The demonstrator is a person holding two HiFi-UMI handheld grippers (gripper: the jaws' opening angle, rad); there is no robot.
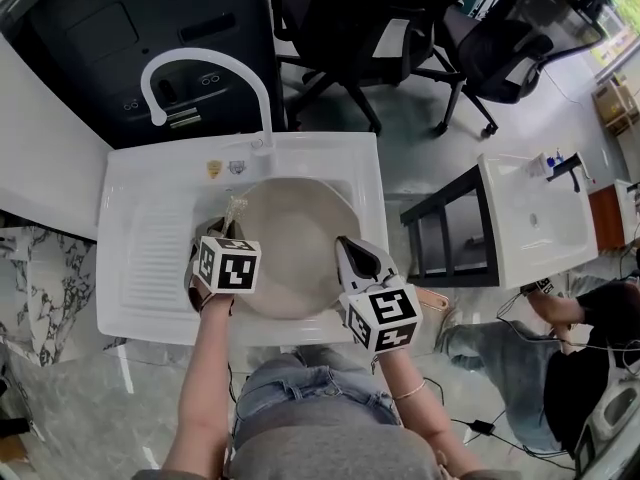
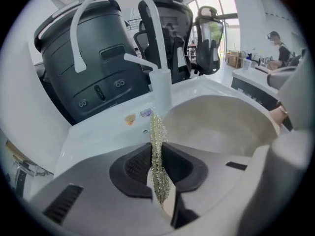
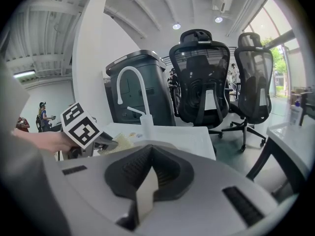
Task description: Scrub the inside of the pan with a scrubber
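Note:
A round beige pan (image 1: 295, 258) lies in the basin of the white sink (image 1: 150, 268); in the left gripper view the pan (image 2: 221, 127) is just right of the jaws. My left gripper (image 1: 230, 230) hovers at the pan's left rim, shut on a glittery mesh scrubber (image 1: 234, 211) that stands up between the pads (image 2: 156, 146). My right gripper (image 1: 352, 256) is over the pan's right rim, its jaws (image 3: 149, 178) shut with nothing between them. The right gripper view looks out level over the sink and shows the left gripper's marker cube (image 3: 81, 127) and the scrubber (image 3: 117, 144).
A white gooseneck faucet (image 1: 200, 63) rises behind the basin, with a ribbed draining board (image 1: 160, 258) on the left. A dark bin (image 1: 120, 38) and office chairs (image 1: 380, 28) stand behind. Another white sink unit (image 1: 530, 218) and a person (image 1: 590, 338) are to the right.

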